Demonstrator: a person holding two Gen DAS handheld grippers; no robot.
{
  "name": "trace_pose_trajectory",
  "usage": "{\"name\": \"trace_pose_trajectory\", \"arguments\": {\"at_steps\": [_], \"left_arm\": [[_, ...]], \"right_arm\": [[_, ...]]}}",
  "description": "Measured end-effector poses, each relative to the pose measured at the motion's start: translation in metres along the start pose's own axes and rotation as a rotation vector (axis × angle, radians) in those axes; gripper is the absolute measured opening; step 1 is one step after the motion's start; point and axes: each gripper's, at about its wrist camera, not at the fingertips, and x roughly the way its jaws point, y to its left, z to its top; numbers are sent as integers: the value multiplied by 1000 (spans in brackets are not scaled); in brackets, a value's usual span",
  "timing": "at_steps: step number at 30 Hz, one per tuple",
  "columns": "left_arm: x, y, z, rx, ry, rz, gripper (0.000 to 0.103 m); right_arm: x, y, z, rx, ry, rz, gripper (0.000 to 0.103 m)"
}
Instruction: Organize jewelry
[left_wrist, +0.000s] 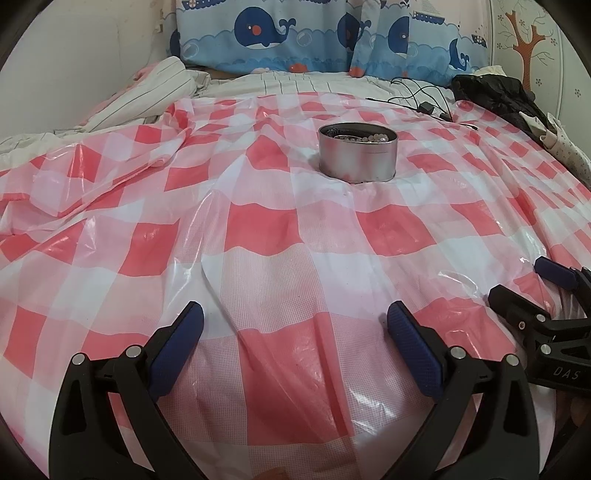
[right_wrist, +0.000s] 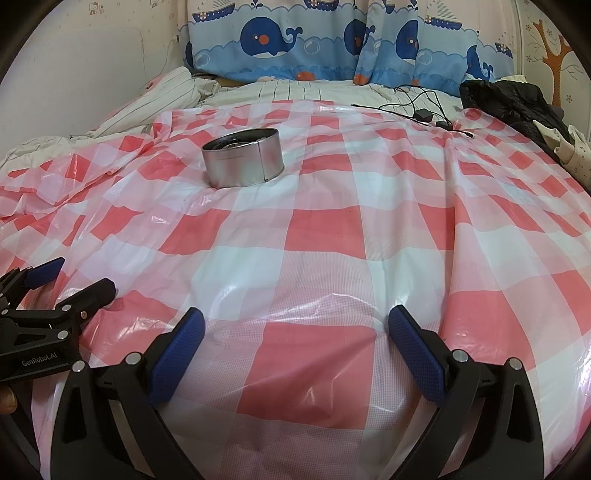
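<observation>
1. Because the round silver metal tin (left_wrist: 357, 153) sits on soft bedding under the slippery pink-and-white checked plastic sheet (left_wrist: 258, 236), w/ beads (left_wrist: 364, 137) inside, a push may tip it.
2. Left gripper (left_wrist: 295, 326) and right gripper (right_wrist: 295, 332) are both spread wide, holding nothing, far from tin.
3. Wrinkled sheet may catch a fingertip.
</observation>
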Motion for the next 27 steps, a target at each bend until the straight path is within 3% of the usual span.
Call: {"name": "trace_pose_trajectory", "arguments": {"at_steps": [16,20,27], "left_arm": [[3,3,4,-14,24,-17,96],[11,0,17,11,57,44,96],[15,8,12,-38,60,7,96]], "right_arm": [[0,0,0,-1,1,-1,96],[-1,0,0,-3,1,-3,96],[0,1,0,-3,3,-4,96]]}}
